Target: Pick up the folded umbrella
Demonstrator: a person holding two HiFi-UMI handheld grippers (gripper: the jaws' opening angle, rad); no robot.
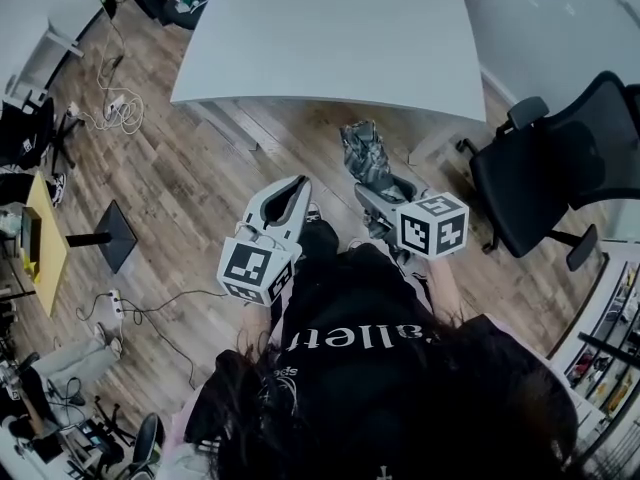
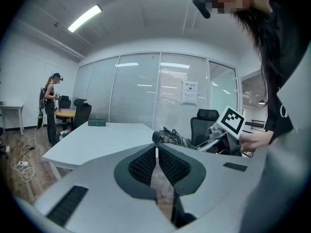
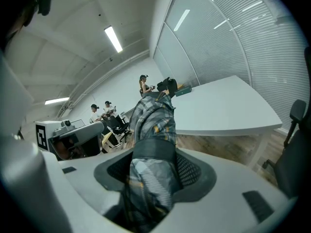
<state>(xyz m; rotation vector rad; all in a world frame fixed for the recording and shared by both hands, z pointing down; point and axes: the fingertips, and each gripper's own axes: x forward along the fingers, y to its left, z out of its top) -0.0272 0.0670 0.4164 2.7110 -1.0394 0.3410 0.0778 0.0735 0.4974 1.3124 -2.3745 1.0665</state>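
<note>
Right tongs are clenching the folded umbrella around its strapped middle, in the air above the wooden floor. Its long axis is running along the tongs, with the dark end pointing toward the white bench. Left tongs are hanging closed and empty alongside. An office chair is standing to the right.

The floor is brown wood, and a big white table stands on it — a black chair sits near its corner. Long lights shine on the ceiling, and glass walls have blinds behind them.
</note>
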